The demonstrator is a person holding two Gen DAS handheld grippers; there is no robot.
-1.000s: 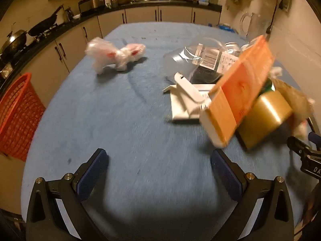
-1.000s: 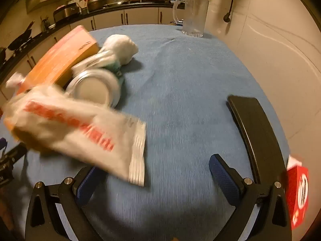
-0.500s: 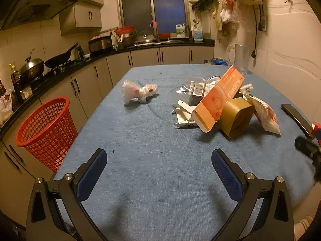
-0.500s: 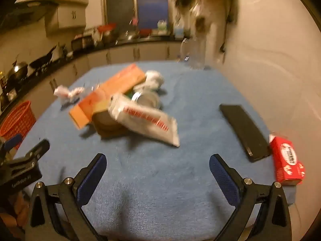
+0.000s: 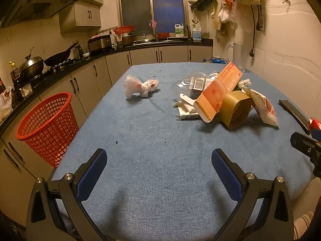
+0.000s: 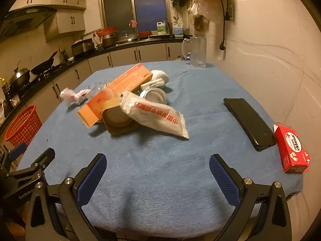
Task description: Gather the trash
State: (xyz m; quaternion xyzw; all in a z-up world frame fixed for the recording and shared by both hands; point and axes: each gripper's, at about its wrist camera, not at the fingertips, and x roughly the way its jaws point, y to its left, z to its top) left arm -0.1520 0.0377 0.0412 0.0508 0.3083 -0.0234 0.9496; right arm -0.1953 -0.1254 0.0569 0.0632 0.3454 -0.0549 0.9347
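**Both grippers empty above the near bench edge**

The left gripper (image 5: pixel 158 158) and right gripper (image 6: pixel 157 162) hover with jaws wide apart, holding nothing. The trash pile (image 5: pixel 224 100) lies mid-bench, a crumpled bag (image 5: pixel 140 86) far left. Only the right view fully shows the red box (image 6: pixel 292 148) beside the phone (image 6: pixel 249 120); the red basket (image 5: pixel 48 124) stands left of the bench (image 5: pixel 160 140).

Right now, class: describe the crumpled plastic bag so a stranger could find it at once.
Start at the blue table and look to the side nearest the red basket. The crumpled plastic bag lies alone there, apart from the heap around the orange box: translucent white with red patches.
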